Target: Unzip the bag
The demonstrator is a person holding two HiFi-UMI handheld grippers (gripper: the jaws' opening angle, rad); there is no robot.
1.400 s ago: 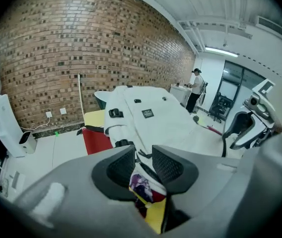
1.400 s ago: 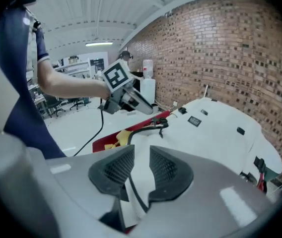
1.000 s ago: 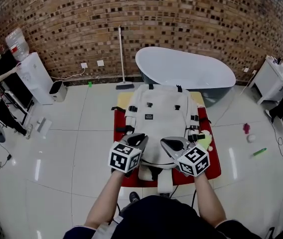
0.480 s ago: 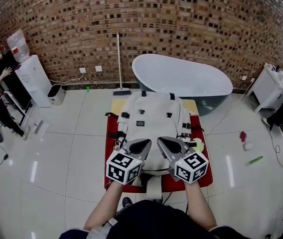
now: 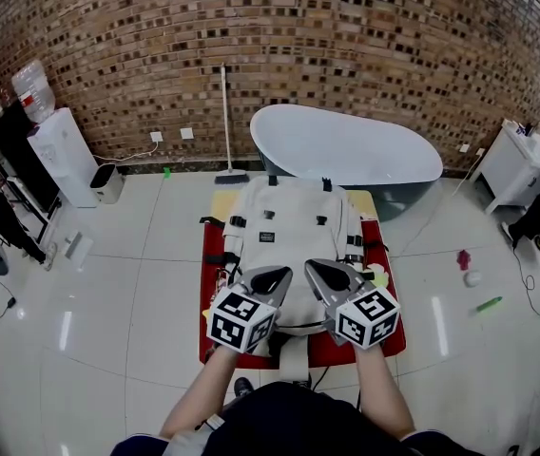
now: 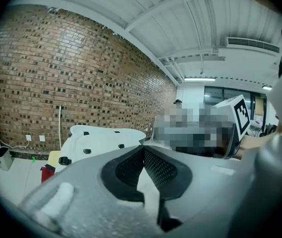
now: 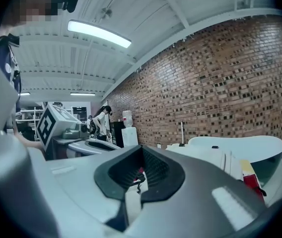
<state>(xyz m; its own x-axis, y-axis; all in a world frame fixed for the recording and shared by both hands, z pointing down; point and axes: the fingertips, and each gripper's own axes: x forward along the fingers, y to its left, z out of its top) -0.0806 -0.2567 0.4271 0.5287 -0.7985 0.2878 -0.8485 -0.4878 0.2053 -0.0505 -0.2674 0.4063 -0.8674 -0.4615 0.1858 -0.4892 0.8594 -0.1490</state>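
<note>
- Bag [image 5: 294, 226]: a cream backpack lying flat on a red mat [image 5: 210, 321] on the floor, in front of the bathtub [image 5: 346, 150]. Its near end is under both grippers. Biggest risk, as I judge it: the whole bag drags or lifts toward the person once the zipper is pulled. Nothing visible weighs down the far end, so the only restraint would be a counter-hold at the near end.
- Mat: it rests on a glossy tiled floor [image 5: 108, 283]. A hard pull could make it creep along with the bag, which would slacken the zipper line.
- Left gripper [image 5: 275, 274]: jaws closed, tips together, over the near-left part of the bag.
  - Pale material shows in the gap behind its pads [image 6: 158, 170]. I cannot tell whether bag cloth is actually pinched there.
  - If the jaws have closed on nothing, there is no brace. Loose cloth could then bunch ahead of the slider and jam it.
- Right gripper [image 5: 321, 270]: jaws also fully together, just beside the left gripper at the near-right part of the bag.
  - A small dark piece [image 7: 138, 178] sits in the gap behind its tips. It may be a zipper pull, but a grip on it is not confirmed.
  - A shallow hold would slip off at the first tug. If the piece is a strap end instead, the pull moves the wrong part.
- Zipper track: not made out in any view, so the pull direction is a guess. A pull off the line of the track could snag cloth in the teeth.
</note>
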